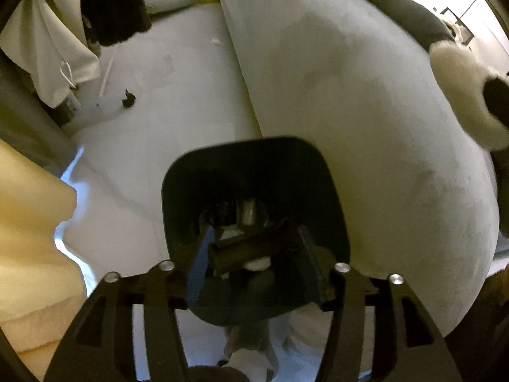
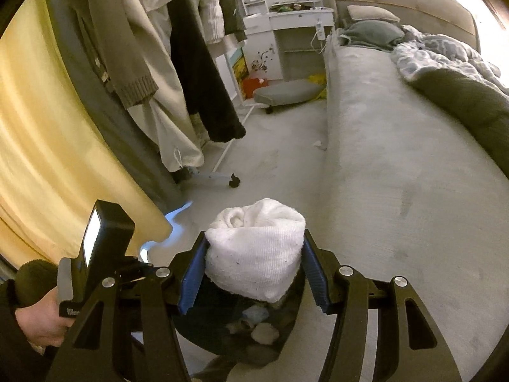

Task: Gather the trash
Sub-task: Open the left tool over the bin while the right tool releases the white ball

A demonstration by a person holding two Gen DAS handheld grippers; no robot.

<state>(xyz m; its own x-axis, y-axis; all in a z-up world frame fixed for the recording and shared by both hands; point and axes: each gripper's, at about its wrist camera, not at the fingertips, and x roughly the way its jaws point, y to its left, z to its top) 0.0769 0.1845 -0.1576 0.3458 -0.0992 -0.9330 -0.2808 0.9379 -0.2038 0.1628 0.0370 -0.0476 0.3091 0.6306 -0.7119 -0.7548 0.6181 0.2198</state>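
In the left wrist view my left gripper is shut on the near rim of a black trash bin and holds it up; inside it I see a dark tube, a metal can and white scraps. In the right wrist view my right gripper is shut on a rolled white cloth wad, held just above the open bin, which holds crumpled scraps. A small dark scrap lies on the floor far left. A small white scrap lies by the bed base.
A grey bed runs along the right with a rumpled duvet and a plush toy. A clothes rack on wheels with hanging coats stands left. Yellow curtain at far left. A white desk and stool stand far back.
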